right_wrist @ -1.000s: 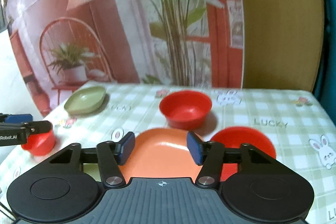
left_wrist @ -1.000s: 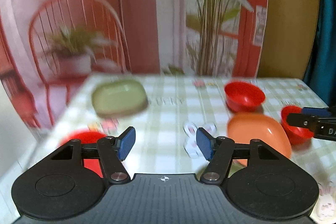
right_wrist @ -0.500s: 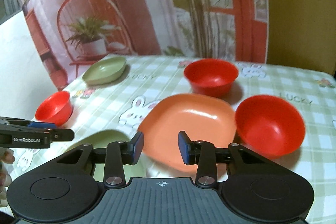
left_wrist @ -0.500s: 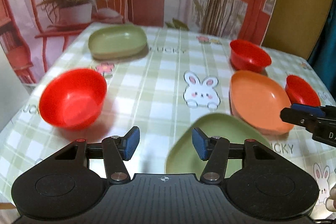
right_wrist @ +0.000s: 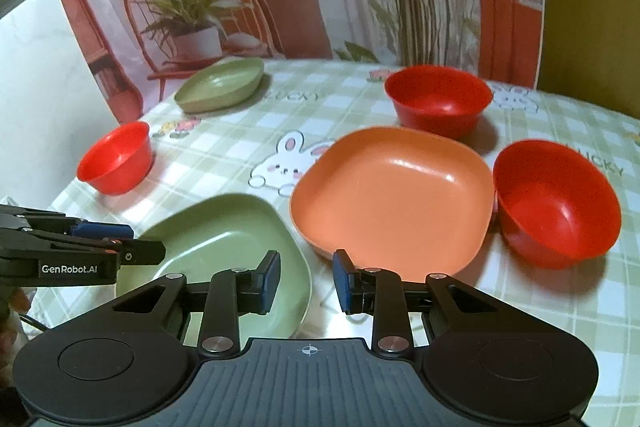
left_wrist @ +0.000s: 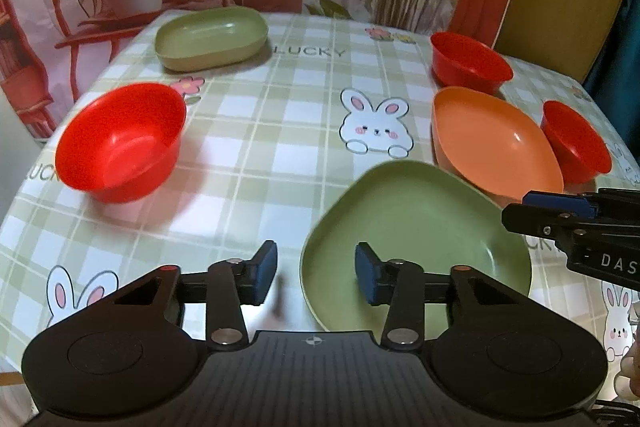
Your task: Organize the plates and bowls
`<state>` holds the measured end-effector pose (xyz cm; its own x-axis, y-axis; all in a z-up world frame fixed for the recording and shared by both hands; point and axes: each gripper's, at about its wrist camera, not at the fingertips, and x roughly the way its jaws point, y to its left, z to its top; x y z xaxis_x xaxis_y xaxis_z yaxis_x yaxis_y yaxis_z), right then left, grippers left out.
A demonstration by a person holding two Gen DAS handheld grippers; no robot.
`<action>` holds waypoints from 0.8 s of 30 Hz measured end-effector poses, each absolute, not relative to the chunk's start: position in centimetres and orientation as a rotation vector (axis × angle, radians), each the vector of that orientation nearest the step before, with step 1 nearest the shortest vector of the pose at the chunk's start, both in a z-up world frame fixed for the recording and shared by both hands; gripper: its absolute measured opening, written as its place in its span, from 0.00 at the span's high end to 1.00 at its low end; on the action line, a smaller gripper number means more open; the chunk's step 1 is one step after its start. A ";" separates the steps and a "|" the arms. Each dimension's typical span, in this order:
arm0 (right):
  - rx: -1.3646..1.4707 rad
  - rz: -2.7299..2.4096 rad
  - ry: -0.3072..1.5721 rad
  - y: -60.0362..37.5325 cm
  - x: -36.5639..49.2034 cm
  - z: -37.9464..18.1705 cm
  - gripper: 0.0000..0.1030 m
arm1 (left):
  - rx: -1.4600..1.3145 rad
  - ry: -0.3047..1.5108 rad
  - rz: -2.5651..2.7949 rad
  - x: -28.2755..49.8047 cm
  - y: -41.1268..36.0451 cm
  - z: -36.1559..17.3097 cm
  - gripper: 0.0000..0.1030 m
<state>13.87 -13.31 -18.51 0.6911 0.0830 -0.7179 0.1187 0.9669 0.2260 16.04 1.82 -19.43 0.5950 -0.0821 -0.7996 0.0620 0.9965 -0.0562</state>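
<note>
A green plate (left_wrist: 416, 239) (right_wrist: 224, 247) lies nearest on the checked tablecloth. My left gripper (left_wrist: 316, 273) hovers at its left rim. Its jaws are closing with the rim edge between them, and the pads stay clear of it. My right gripper (right_wrist: 307, 281) is at the plate's right rim, jaws also closing, pads not touching. Beyond lie an orange plate (left_wrist: 492, 143) (right_wrist: 392, 191), a second green plate (left_wrist: 212, 37) (right_wrist: 222, 83) at the far left, and three red bowls (left_wrist: 120, 143) (left_wrist: 470, 63) (left_wrist: 576, 143).
The tablecloth (left_wrist: 260, 131) has rabbit prints and a bare middle strip. Each gripper shows in the other's view: the right gripper (left_wrist: 520, 209) at the right side, the left gripper (right_wrist: 148, 249) at the left side. A printed backdrop hangs behind the table.
Both views have tipped down toward the table, bringing the near green plate under the fingers. Both pairs of jaws have narrowed.
</note>
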 end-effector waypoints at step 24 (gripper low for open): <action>0.362 -0.017 0.885 -14.0 14.0 -20.5 0.93 | -0.061 0.974 -0.078 16.1 1.8 -21.0 0.86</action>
